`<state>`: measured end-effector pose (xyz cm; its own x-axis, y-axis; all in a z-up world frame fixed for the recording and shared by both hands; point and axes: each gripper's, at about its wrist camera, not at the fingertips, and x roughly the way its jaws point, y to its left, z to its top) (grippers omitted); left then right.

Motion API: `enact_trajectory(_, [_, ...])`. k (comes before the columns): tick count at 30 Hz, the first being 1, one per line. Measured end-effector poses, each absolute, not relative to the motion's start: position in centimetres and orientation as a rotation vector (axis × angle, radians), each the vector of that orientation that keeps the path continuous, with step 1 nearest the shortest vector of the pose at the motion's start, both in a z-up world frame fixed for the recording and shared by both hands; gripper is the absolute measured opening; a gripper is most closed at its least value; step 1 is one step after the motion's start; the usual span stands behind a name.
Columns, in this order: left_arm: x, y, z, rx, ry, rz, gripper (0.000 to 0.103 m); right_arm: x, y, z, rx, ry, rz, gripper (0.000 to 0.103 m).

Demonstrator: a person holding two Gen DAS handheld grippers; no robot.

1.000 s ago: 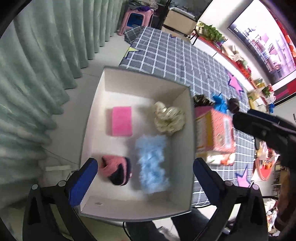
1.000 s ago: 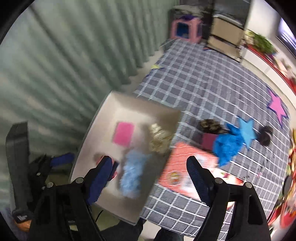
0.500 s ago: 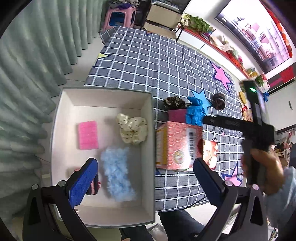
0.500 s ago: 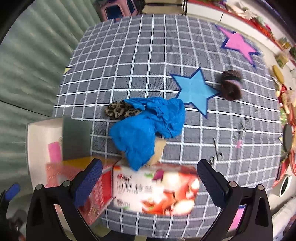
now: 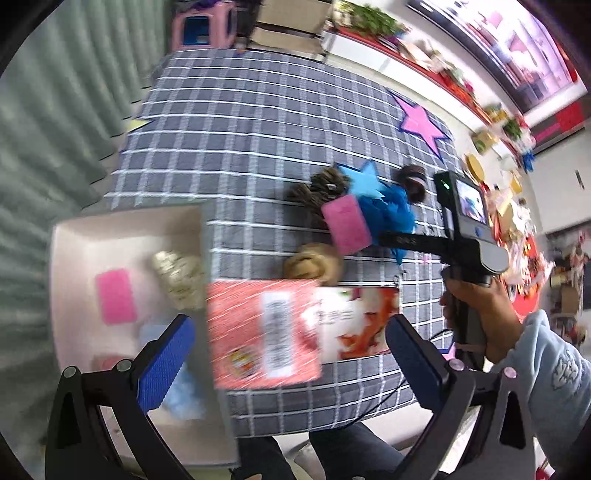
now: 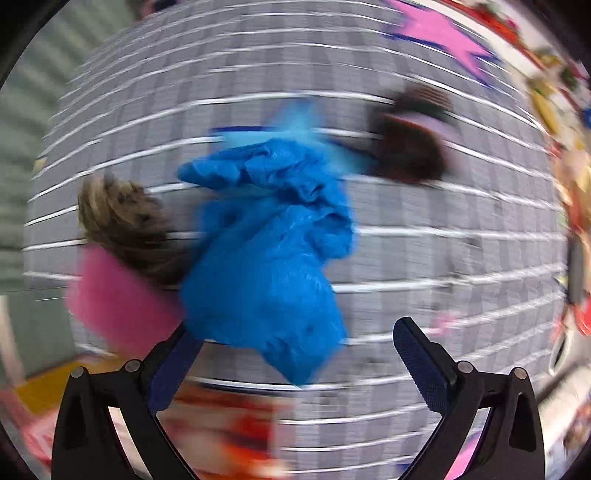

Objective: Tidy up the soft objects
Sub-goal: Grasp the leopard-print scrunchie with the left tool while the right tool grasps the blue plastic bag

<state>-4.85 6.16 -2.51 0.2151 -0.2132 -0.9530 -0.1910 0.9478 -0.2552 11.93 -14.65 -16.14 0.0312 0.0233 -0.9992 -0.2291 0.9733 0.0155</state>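
A crumpled blue cloth [image 6: 273,251] lies on the checked tablecloth, right in front of my open right gripper [image 6: 299,365]. Beside it lie a pink sponge [image 6: 118,302], a leopard-print scrunchie [image 6: 122,218] and a dark scrunchie [image 6: 406,147]. In the left wrist view the blue cloth [image 5: 388,214], pink sponge [image 5: 347,225], a tan scrunchie [image 5: 314,262] and the white box [image 5: 74,236] show. The box holds a pink sponge [image 5: 114,295], a cream scrunchie [image 5: 181,273] and a light blue fluffy item [image 5: 184,391]. My left gripper [image 5: 288,362] is open and empty above the box's right wall.
A red printed carton [image 5: 266,328] lies on the table [image 5: 240,129] beside the box. The right gripper's handle and hand [image 5: 469,258] are at the right. Green curtains [image 5: 44,110] hang at the left. A pink stool [image 5: 199,26] stands beyond the table.
My right gripper has dropped close to the blue cloth, which now fills its view. My left gripper has swung right, away from the box toward the carton. Both views are motion-blurred.
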Motion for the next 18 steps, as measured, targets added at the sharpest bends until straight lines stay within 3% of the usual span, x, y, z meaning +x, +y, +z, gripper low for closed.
enact_trajectory(4, [-2.7,3.2,-2.8,-0.308,1.372,-0.071,0.103,13.0,-22.9,-16.6,-0.136,1.542,-0.006,0.103])
enact_trajectory(9, [-0.5,0.5,-3.6,-0.264,1.401,-0.076,0.103,13.4,-30.1,-15.3,0.113,1.515,-0.084,0.103])
enact_trajectory(18, [3.9,-2.3,-4.5,-0.233,1.421,-0.037,0.103,17.1,-25.8,-15.0,0.051,1.464,0.121,0.103])
